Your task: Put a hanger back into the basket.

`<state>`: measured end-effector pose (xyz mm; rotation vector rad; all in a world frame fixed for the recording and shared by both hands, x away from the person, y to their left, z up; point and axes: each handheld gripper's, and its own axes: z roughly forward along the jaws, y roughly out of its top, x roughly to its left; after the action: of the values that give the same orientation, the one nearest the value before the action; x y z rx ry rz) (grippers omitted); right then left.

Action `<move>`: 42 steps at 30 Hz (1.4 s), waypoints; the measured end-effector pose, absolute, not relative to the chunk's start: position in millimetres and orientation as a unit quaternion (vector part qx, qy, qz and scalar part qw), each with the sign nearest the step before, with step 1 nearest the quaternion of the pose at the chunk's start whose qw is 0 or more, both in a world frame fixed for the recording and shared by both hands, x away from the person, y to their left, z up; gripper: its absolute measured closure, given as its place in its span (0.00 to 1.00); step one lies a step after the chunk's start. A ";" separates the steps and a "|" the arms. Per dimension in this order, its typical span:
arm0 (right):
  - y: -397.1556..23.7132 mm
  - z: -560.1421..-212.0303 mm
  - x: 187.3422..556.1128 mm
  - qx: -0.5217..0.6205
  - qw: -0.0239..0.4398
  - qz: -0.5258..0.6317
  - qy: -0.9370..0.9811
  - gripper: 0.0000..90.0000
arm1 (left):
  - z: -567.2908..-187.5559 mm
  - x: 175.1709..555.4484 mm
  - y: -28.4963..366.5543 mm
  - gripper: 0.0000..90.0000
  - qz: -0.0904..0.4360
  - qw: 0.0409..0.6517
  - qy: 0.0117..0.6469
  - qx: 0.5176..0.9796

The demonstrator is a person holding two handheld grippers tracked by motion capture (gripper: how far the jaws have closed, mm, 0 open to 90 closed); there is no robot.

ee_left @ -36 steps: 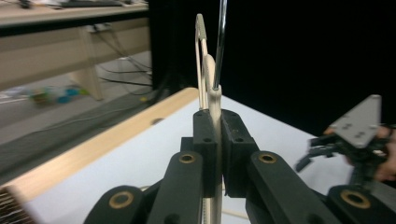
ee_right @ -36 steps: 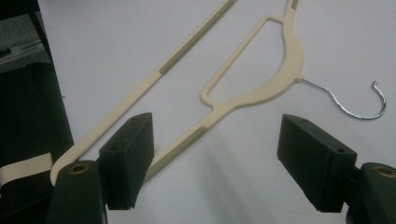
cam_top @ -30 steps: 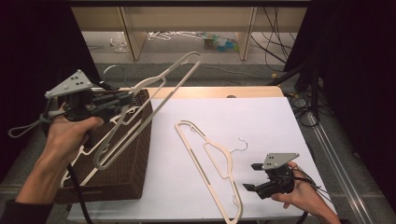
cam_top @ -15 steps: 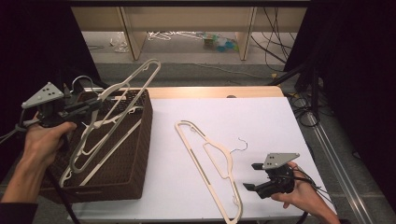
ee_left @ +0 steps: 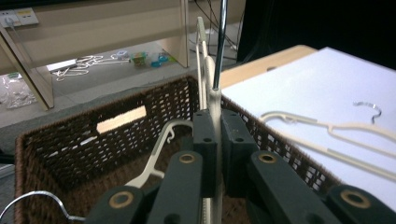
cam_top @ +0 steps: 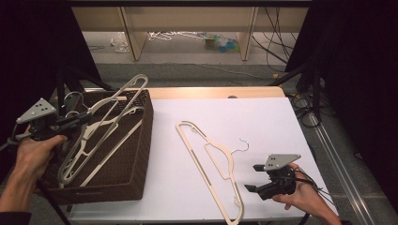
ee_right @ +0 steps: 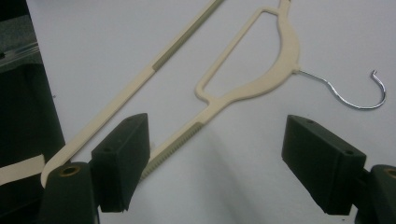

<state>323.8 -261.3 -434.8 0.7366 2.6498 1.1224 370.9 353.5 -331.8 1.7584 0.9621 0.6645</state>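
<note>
- The left gripper [cam_top: 80, 120] was pinched tight on one cream plastic hanger [cam_top: 101, 123]; in the left gripper view its jaws pressed flat against the hanger's neck, with the metal hook rod rising straight above them.
- That held hanger [ee_left: 208, 88] hung over the brown wicker basket [cam_top: 136, 154], which sat directly below and ahead of the left gripper.
- Inside the basket, below the left jaws, at least one more cream hanger [ee_left: 159, 149] lay; the exact count in there could not be told.
- The right gripper [cam_top: 256, 178] rested on the white table [cam_top: 263, 122] with its jaws spread wide and nothing between them.
- One cream hanger on the table [cam_top: 206, 159] lay just ahead of the right gripper, near its left jaw, with the wire hook [ee_right: 355, 91] beyond the right jaw.
- Two grippers in all, one in each hand.
</note>
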 end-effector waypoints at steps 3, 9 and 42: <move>-260.7 -435.2 323.0 0.250 0.084 0.376 0.888 0.27 | -338.5 369.4 359.0 0.95 0.270 0.490 0.393 0.730; -261.2 -436.3 323.3 0.248 0.084 0.374 0.889 0.27 | -353.4 368.8 364.9 0.95 0.258 0.476 0.407 0.736; -259.6 -440.2 323.2 0.250 0.078 0.371 0.891 0.27 | -393.5 397.1 358.6 0.88 0.252 0.374 0.524 0.722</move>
<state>323.2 -259.6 -440.2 0.7475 2.6684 1.1112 397.1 358.6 -393.5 1.8495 1.3423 0.6451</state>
